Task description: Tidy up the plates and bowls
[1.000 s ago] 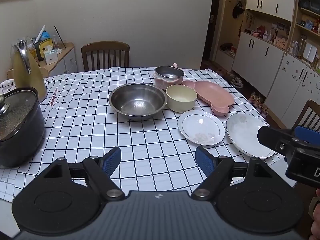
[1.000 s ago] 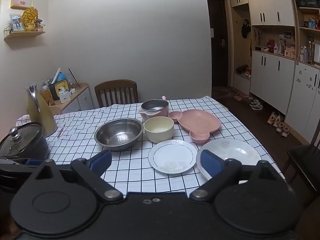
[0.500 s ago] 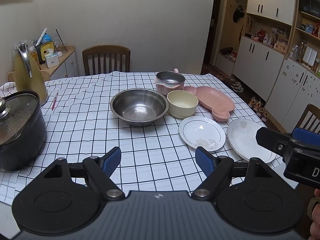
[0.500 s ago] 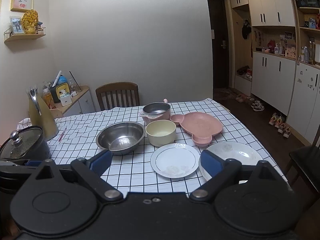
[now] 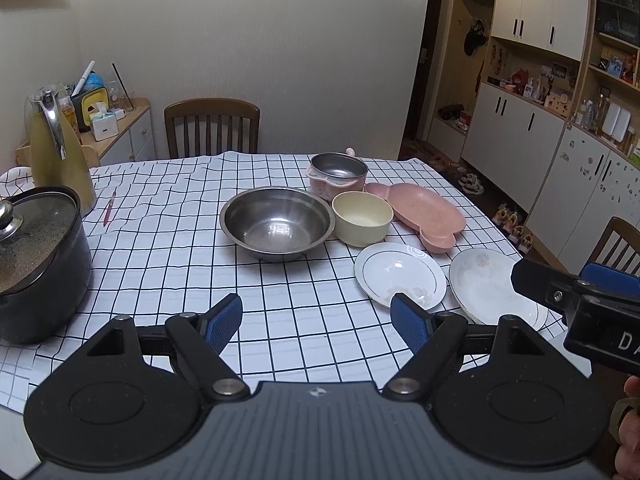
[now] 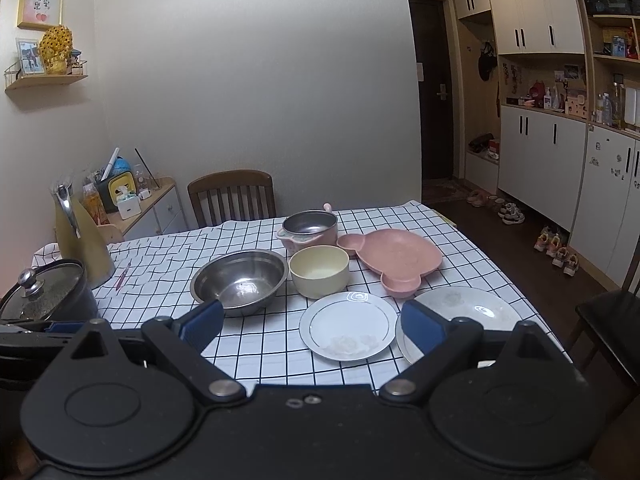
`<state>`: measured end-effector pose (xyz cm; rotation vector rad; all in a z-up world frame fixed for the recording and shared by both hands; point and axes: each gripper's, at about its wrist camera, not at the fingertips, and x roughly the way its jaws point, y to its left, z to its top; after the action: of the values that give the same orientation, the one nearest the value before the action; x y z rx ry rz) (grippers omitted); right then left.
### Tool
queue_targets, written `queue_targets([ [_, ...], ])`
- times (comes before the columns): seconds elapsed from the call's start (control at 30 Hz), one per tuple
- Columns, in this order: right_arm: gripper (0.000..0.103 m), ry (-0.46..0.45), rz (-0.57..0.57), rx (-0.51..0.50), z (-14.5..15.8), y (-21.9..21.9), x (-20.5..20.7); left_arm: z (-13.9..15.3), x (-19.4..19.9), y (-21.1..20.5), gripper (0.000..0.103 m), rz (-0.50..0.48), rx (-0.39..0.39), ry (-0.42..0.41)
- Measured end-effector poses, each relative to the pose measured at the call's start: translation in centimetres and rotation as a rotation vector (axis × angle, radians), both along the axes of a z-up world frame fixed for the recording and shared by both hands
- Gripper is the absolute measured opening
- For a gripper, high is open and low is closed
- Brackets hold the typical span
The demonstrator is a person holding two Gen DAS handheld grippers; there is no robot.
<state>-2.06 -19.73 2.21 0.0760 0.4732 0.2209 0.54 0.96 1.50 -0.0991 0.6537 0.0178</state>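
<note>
On the checked tablecloth sit a wide steel bowl (image 5: 277, 223) (image 6: 239, 281), a cream bowl (image 5: 362, 218) (image 6: 319, 270), a small pink pot with a steel inside (image 5: 338, 172) (image 6: 309, 229) and a pink bear-shaped divided plate (image 5: 420, 212) (image 6: 394, 257). Two white plates lie nearer the front edge: a gold-rimmed one (image 5: 400, 276) (image 6: 347, 325) and a plainer one (image 5: 486, 284) (image 6: 466, 306) to its right. My left gripper (image 5: 318, 322) hovers open over the tablecloth's front, nothing between its blue pads. My right gripper (image 6: 312, 322) is open too, short of the two white plates.
A black lidded pot (image 5: 34, 260) and a gold jug (image 5: 60, 156) stand at the table's left, with a red pen (image 5: 109, 210) beside them. A wooden chair (image 5: 212, 128) is at the far side, another chair (image 5: 618, 244) at the right. Cabinets line the right wall.
Both views have tipped slightly, so the dishes sit a little lower in the frames. No dish has moved and both grippers stay open.
</note>
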Motion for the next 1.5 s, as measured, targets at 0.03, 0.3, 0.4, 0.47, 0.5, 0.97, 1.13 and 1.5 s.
queue_targets([
  [0.03, 0.096, -0.001, -0.002, -0.001, 0.0, 0.0, 0.0, 0.0, 0.0, 0.0, 0.081, -0.001, -0.001, 0.000],
  [0.3, 0.097, -0.006, -0.009, 0.002, 0.2, 0.1, -0.4, 0.3, -0.4, 0.1, 0.081, -0.005, 0.000, -0.012],
  [0.4, 0.097, -0.008, -0.007, 0.003, 0.3, 0.2, -0.5, 0.3, -0.7, 0.1, 0.081, -0.005, 0.003, -0.017],
  [0.47, 0.097, -0.012, -0.009, 0.006, 0.3, 0.3, -0.6, 0.4, -0.7, 0.1, 0.081, -0.005, 0.006, -0.020],
  [0.5, 0.097, -0.014, -0.009, 0.007, 0.3, 0.3, -0.7, 0.4, -0.7, 0.1, 0.081, -0.005, 0.007, -0.021],
  [0.97, 0.096, -0.022, -0.017, 0.008, 0.4, 0.3, -1.4, 0.5, -1.3, 0.0, 0.081, -0.030, 0.003, -0.024],
  [1.13, 0.096, -0.018, -0.022, 0.011, 0.3, 0.3, -1.4, 0.5, -1.4, 0.1, 0.081, -0.033, -0.001, -0.020],
  [1.5, 0.096, -0.001, -0.026, 0.016, 0.0, 0.2, -1.6, 0.2, -1.2, -0.4, 0.081, -0.056, -0.002, -0.013],
])
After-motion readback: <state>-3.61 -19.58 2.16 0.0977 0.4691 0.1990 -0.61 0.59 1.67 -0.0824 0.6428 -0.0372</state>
